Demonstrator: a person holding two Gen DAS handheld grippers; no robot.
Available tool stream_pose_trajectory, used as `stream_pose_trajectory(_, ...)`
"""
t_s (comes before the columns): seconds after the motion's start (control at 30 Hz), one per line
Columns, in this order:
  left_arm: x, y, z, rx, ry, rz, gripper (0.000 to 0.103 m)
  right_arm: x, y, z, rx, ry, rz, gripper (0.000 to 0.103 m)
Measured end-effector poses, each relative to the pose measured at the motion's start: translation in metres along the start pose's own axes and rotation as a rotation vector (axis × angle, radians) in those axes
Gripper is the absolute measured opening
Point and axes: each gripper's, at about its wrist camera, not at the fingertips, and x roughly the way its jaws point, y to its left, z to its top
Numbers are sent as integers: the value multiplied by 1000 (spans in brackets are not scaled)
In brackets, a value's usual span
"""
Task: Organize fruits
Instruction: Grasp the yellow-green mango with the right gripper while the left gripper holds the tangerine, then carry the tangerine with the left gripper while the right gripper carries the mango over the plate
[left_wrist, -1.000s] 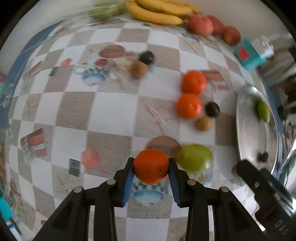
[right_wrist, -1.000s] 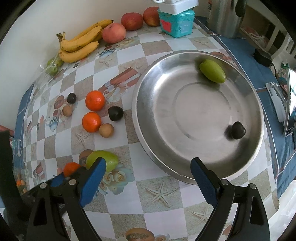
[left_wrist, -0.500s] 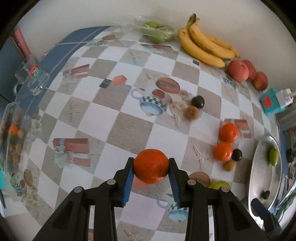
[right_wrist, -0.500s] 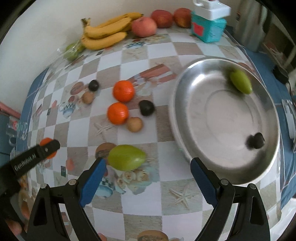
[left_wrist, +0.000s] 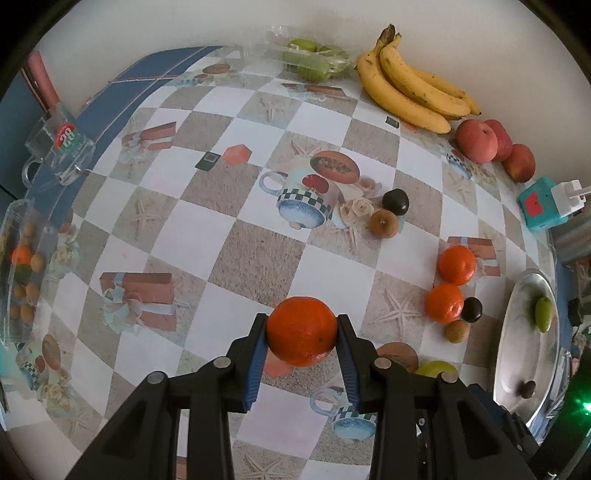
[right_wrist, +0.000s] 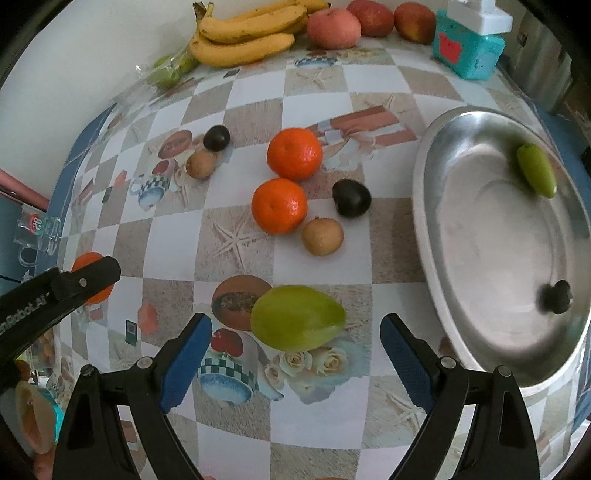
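Pan holds green and dark fruit; left gripper clamps orange, right gripper gapes.

Lighting: soft, even daylight; faint shadows. Glare: mild sheen on steel tray. Distortion: strong fisheye curvature, dark vignetted corners; slight blur.

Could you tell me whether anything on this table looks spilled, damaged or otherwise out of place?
Nothing stands out. Loose fruit sits intact on the tablecloth, the metal pan lies flat, and the left gripper holds an orange cleanly.
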Motion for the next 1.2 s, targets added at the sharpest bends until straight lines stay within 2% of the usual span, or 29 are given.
stream_pose_trajectory(0.4,14,-1,-1,2,36,12,38,17,1,2,10,30,12,92)
stream_pose_trajectory(0.57,14,-2,0,2,36,12,38,16,3,5,10,11,6,69)
stream_pose_trajectory(0.77,13,-2,0,6,35,11,38,12,0,6,19,-5,-6,58)
stream_pose_trajectory(1.03,13,-2,0,6,33,13,38,12,2,7,23,1,-8,57)
stream_pose_trajectory(1.2,12,-2,1,4,27,13,38,11,2,4,19,4,19,57)
